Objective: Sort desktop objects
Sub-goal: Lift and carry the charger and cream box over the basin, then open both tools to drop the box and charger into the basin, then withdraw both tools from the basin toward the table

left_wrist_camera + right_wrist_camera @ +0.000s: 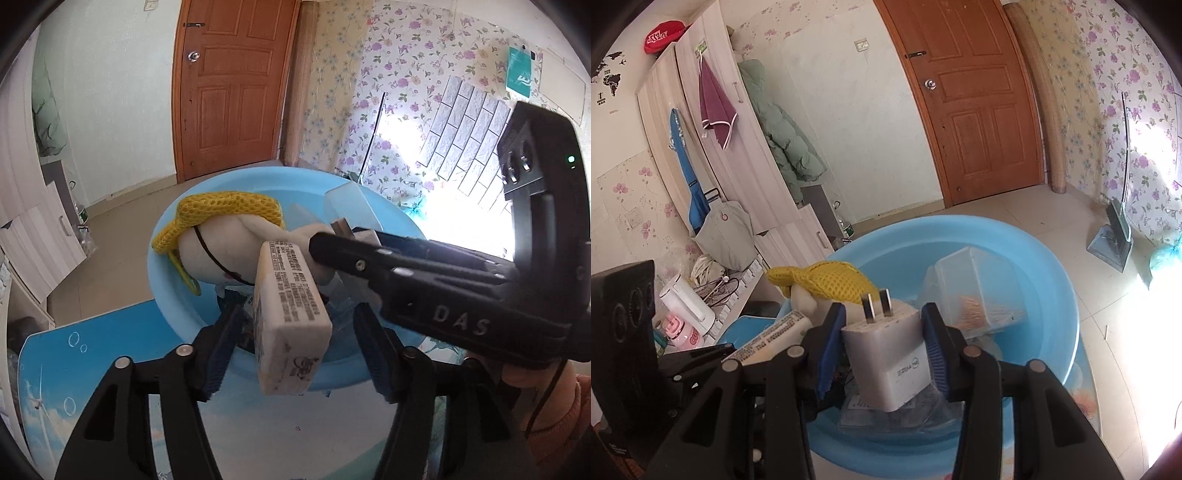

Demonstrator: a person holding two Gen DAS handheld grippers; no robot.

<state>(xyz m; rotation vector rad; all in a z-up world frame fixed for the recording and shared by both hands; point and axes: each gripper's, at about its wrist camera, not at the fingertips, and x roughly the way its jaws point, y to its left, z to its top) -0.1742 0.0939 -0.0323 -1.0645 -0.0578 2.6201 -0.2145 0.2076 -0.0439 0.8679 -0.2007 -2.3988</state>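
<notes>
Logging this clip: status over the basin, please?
Left gripper open, pads clear of the eraser over the blue basin. Right gripper shut on the white charger. Plush toy already in the basin.

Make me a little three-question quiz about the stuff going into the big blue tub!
1. True or false: the right gripper is clamped on the white wall charger plug.
2. What lies between the left gripper's open jaws? A) red cap B) cream printed eraser block C) spoon
3. What colour is the knitted mesh hat on the plush toy in the round light-blue plastic basin?

Key: 1 true; 2 B; 3 yellow.
</notes>
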